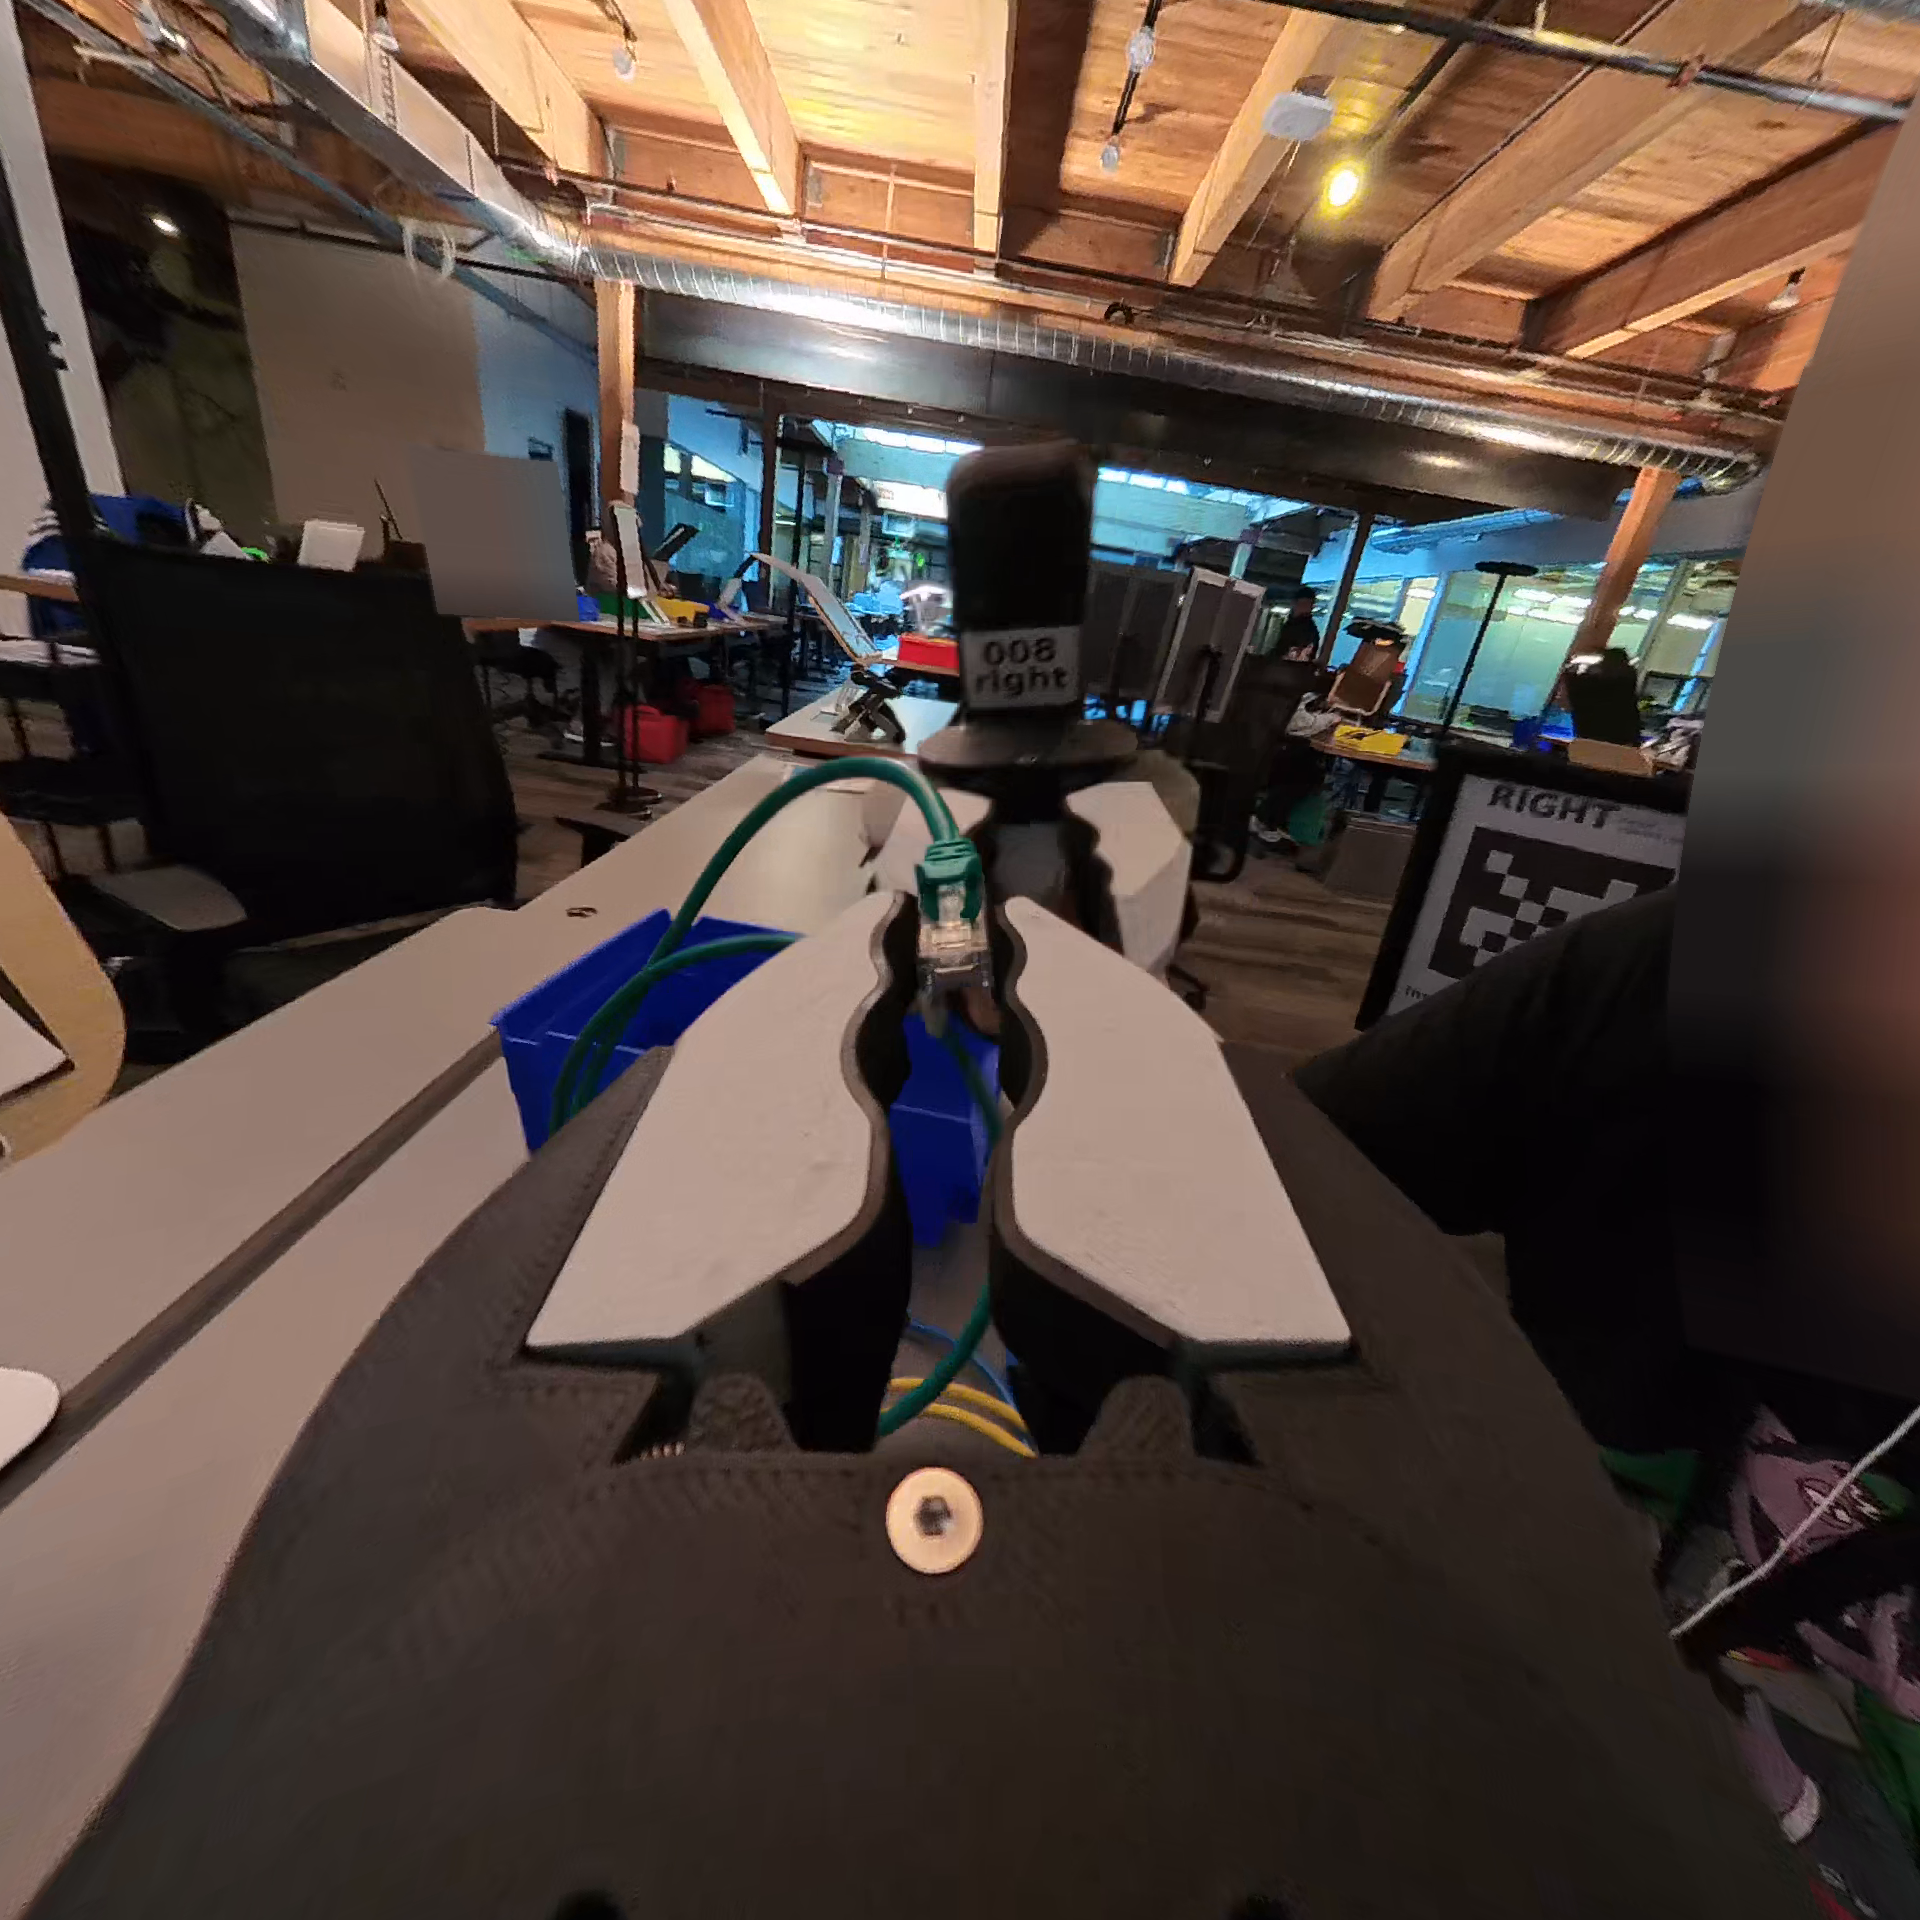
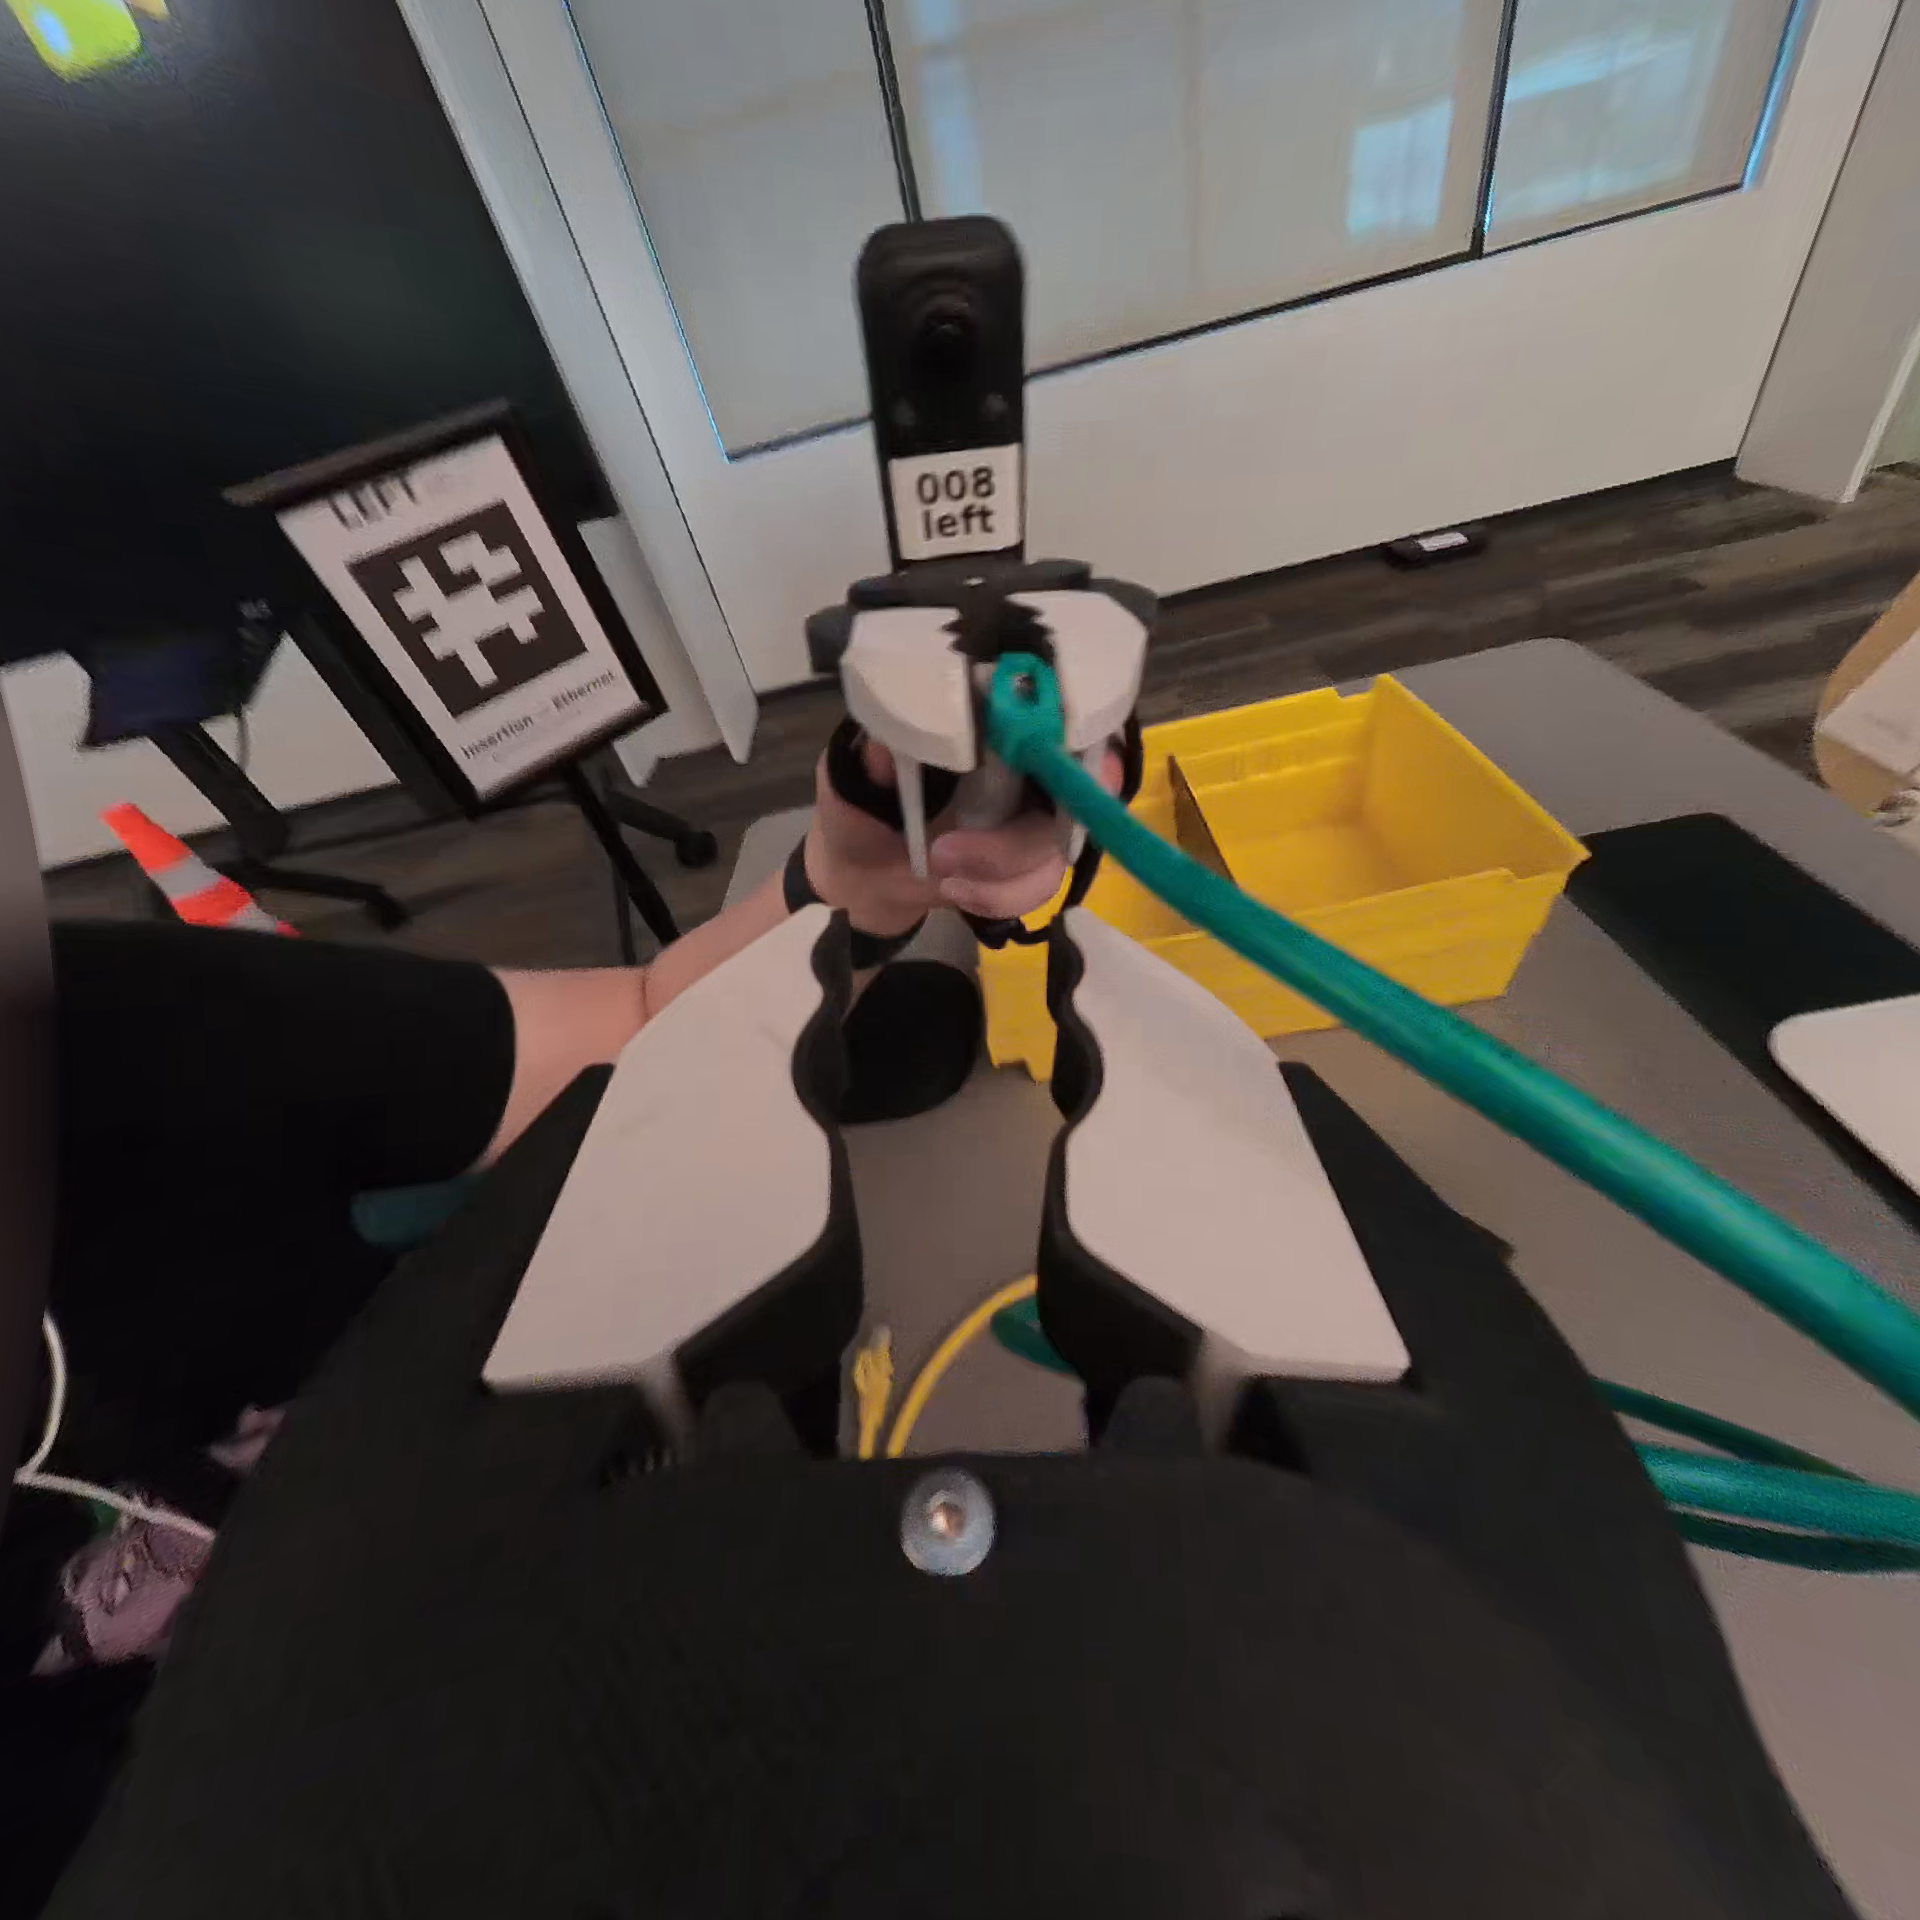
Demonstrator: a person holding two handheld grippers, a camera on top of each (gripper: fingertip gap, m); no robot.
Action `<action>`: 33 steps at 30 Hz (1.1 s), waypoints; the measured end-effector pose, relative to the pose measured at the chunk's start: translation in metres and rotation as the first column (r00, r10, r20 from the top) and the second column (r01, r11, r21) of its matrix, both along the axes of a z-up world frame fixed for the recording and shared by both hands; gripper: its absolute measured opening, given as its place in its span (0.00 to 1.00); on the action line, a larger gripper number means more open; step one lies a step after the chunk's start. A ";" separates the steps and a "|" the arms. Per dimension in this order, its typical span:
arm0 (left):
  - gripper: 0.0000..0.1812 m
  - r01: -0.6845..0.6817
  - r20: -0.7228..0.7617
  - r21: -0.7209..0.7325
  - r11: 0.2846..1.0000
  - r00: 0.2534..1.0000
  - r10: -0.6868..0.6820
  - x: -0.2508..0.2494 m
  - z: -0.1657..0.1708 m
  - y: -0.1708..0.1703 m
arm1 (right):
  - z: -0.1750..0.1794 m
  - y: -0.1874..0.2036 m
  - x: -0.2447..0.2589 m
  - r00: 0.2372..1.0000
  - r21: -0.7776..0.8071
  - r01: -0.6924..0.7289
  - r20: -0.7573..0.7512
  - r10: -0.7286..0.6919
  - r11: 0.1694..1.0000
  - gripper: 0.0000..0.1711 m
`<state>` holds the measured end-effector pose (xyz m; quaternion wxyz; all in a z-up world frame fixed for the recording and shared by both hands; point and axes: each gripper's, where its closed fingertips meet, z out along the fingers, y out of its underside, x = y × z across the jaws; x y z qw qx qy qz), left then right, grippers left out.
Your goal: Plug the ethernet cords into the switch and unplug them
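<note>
Green ethernet cord [image 1: 727, 940] w/ its clear plug [image 1: 951, 940] is pinched at the tips of the left claw [image 1: 951, 961], jaws closed on the plug; the cord loops out toward 11 o'clock over a blue bin [image 1: 592, 1013]. Right claw [image 2: 945, 997] is part open, nothing btwn its fingers. Same green cord [image 2: 1455, 1081] runs off toward 4 o'clock in the right wrist view. Yellow cord [image 2: 940, 1361] lies on the grey worktop [image 2: 1662, 1299], yellow bin [image 2: 1351, 914] at 1 o'clock. Switch not seen.
</note>
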<state>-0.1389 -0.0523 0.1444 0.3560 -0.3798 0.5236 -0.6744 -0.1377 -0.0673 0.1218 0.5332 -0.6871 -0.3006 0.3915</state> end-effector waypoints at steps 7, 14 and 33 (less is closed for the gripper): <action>0.07 -0.011 -0.043 0.112 0.994 0.999 0.016 0.000 -0.004 -0.013 | 0.008 0.020 -0.002 0.983 0.048 -0.024 -0.181 0.032 0.999 0.20; 0.07 0.001 -0.095 0.147 0.989 0.995 0.013 0.001 -0.012 -0.014 | 0.010 0.007 -0.008 0.976 0.097 -0.122 -0.170 0.138 0.988 0.15; 0.32 -0.223 -0.059 0.453 0.863 0.959 0.279 0.002 -0.023 -0.004 | 0.011 0.008 -0.002 0.977 0.143 -0.107 -0.171 0.131 0.984 0.07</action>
